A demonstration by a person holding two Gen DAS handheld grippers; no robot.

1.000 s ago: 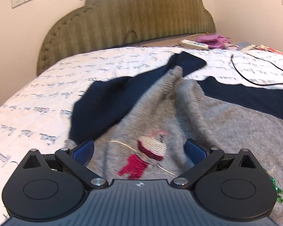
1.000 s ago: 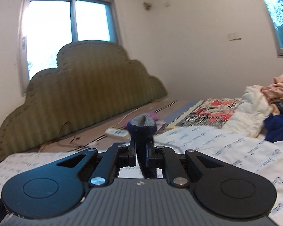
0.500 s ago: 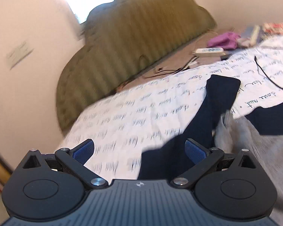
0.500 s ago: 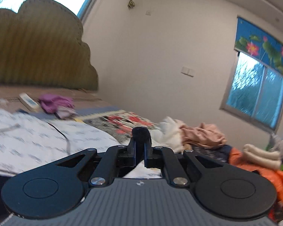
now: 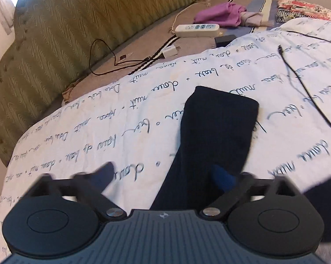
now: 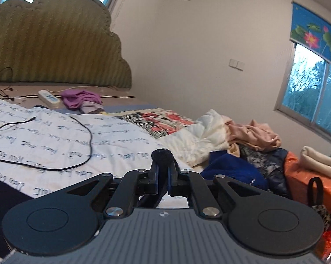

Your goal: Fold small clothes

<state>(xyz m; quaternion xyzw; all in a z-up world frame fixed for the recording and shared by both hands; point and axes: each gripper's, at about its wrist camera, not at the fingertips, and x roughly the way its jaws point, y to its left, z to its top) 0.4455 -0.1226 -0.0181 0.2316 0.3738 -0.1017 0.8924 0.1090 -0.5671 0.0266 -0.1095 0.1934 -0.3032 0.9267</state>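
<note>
One navy sleeve (image 5: 216, 132), flat, outstretched.

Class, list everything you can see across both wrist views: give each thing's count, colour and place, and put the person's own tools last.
sleeve: 1, navy, flat on the quilt
quilt: 1, white with blue script, covers the bed
headboard: 1, olive, behind the bed
power strip: 1, white, on the bare mattress by the headboard
purple cloth: 1, purple, beside the power strip
black cable: 1, black, looped on the quilt
clothes pile: 1, mixed cream, pink, blue, far end of the bed
orange bag: 1, orange, right of the pile
window: 1, blue-framed, right wall
left hand-held gripper: 1, black, open over the sleeve
right hand-held gripper: 1, black, shut on dark knit fabric
</note>
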